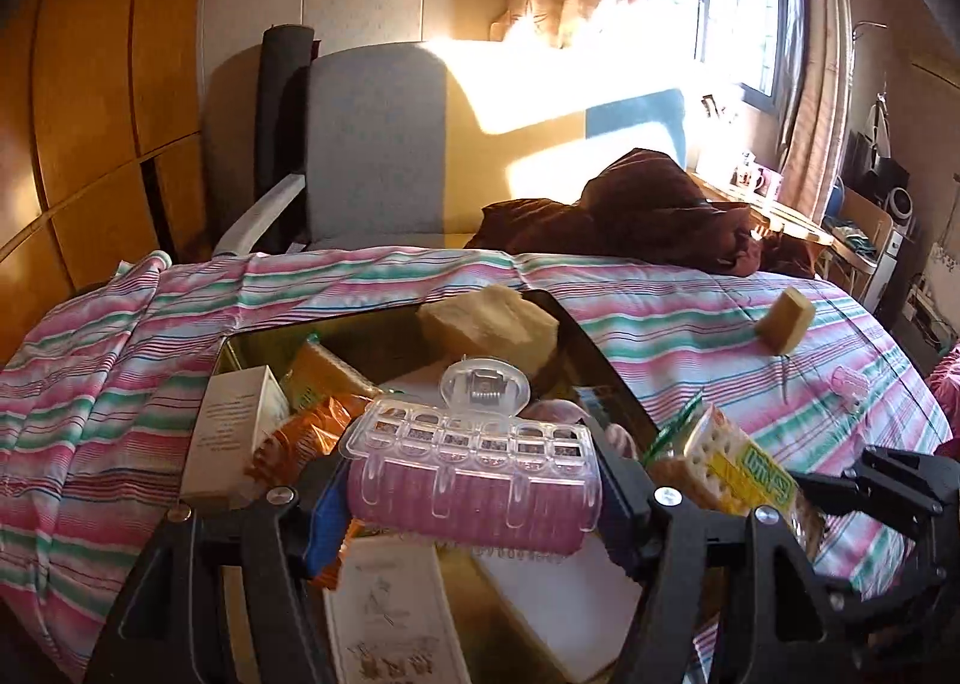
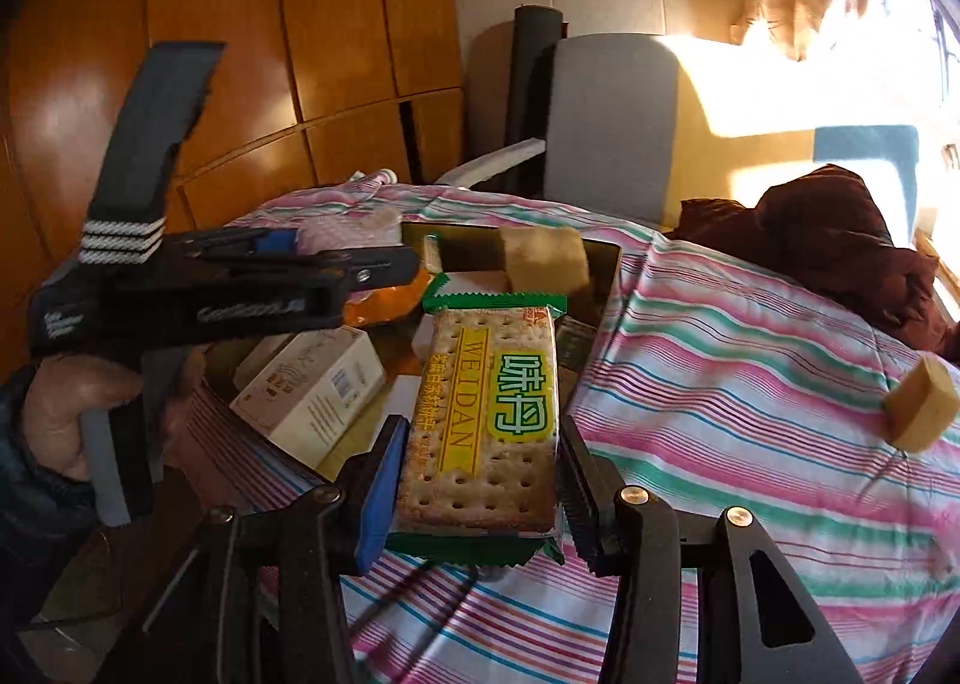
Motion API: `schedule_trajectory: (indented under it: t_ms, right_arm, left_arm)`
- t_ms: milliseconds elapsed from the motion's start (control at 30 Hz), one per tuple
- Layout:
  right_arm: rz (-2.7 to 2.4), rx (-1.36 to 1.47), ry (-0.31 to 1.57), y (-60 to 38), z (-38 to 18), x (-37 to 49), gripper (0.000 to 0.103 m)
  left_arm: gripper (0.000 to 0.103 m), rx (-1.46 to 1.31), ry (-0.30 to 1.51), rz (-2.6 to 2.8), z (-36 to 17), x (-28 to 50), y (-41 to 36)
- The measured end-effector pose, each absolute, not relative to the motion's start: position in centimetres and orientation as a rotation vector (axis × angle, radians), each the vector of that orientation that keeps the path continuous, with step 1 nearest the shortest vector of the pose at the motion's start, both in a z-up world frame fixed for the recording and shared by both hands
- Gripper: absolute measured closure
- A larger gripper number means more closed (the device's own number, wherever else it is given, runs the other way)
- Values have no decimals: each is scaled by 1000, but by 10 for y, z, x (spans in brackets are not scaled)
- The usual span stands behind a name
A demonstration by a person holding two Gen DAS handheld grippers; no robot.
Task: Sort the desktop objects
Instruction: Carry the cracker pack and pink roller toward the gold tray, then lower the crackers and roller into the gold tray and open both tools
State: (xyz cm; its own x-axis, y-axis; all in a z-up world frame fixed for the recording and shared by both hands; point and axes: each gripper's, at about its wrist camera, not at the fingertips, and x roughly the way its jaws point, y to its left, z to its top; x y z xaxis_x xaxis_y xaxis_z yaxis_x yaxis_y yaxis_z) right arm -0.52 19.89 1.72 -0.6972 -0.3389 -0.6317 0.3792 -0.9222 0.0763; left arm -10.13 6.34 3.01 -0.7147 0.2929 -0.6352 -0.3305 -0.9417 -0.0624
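My left gripper (image 1: 474, 495) is shut on a pink hair roller with a clear plastic clip (image 1: 474, 468), held just above a gold tray (image 1: 600, 360). In the tray lie a white box (image 1: 231, 432), an orange snack packet (image 1: 306, 438), a cracker pack (image 1: 324, 375), a pale sponge block (image 1: 486, 324) and white cards. My right gripper (image 2: 477, 498) is shut on a green-and-yellow cracker packet (image 2: 489, 414), held over the tray's right edge (image 2: 606, 288). In the right wrist view the left gripper (image 2: 240, 282) reaches over the tray from the left. A second sponge block (image 2: 921, 411) lies on the striped cover.
A pink-and-green striped cover (image 1: 690, 324) spreads over the surface under the tray. A dark red bundle of cloth (image 1: 648, 210) lies at the back. A small pink clip (image 1: 849, 384) rests at the right. A grey chair (image 1: 372, 144) and wooden wardrobe (image 1: 102, 84) stand behind.
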Motion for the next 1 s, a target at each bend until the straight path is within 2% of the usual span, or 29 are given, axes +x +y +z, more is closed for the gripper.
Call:
schedule_trajectory:
  t_ms: [133, 333, 533, 767, 1000]
  right_arm:
    - [-2535, 975, 126, 179, 6, -21, 54]
    - [-2466, 1085, 88, 173, -20, -47, 53]
    - [-2446, 1102, 60, 174, -27, -46, 52]
    - [-2404, 1018, -67, 186, -14, -32, 51]
    - [-2494, 997, -152, 221, -7, -13, 50]
  left_arm:
    - [34, -1048, 44, 2626, 25, -137, 55]
    - [34, -1155, -24, 2599, 13, -172, 49]
    - [33, -1167, -35, 2573, 9, -177, 45]
    - [33, -1054, -226, 2613, 34, -166, 11]
    - [33, -987, -224, 2634, 56, -144, 4]
